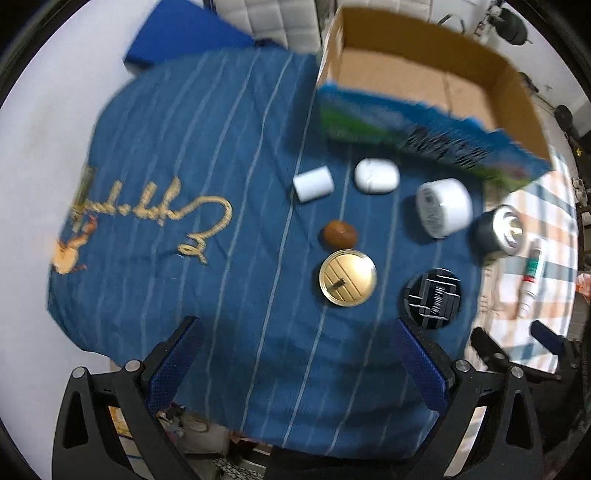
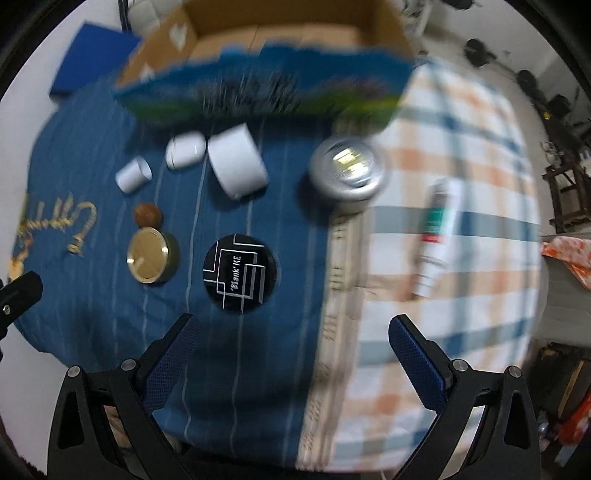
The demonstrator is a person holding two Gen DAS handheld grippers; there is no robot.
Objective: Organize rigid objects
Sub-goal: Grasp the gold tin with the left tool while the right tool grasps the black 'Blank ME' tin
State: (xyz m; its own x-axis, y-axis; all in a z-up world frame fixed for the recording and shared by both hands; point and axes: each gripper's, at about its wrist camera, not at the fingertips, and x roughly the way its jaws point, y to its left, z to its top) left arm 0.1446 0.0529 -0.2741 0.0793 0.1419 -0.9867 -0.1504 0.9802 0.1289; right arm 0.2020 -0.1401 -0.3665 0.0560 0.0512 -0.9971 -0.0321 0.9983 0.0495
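Note:
On the blue striped cloth point(image 1: 207, 155) lie several small objects: a gold tin point(image 1: 348, 277) point(image 2: 148, 255), a black round case point(image 1: 433, 297) point(image 2: 241, 272), a brown nut-like ball point(image 1: 340, 233) point(image 2: 147, 215), a small white cylinder point(image 1: 313, 183) point(image 2: 133, 178), a white earbud case point(image 1: 376, 175) point(image 2: 185, 150), a wide white jar point(image 1: 444, 206) point(image 2: 236, 164) and a silver can point(image 1: 503, 229) point(image 2: 348, 170). A white tube point(image 1: 530, 277) point(image 2: 435, 236) rests on the checked cloth. My left gripper point(image 1: 295, 354) is open above the cloth's near part. My right gripper point(image 2: 293, 350) is open too, just short of the black case.
An open cardboard box point(image 1: 424, 66) point(image 2: 280, 33) with a blue-green printed front stands behind the objects. A blue pad point(image 1: 184, 33) lies at the back left. The checked cloth point(image 2: 461, 147) covers the right side. The other gripper's tip point(image 2: 18, 291) shows at the far left.

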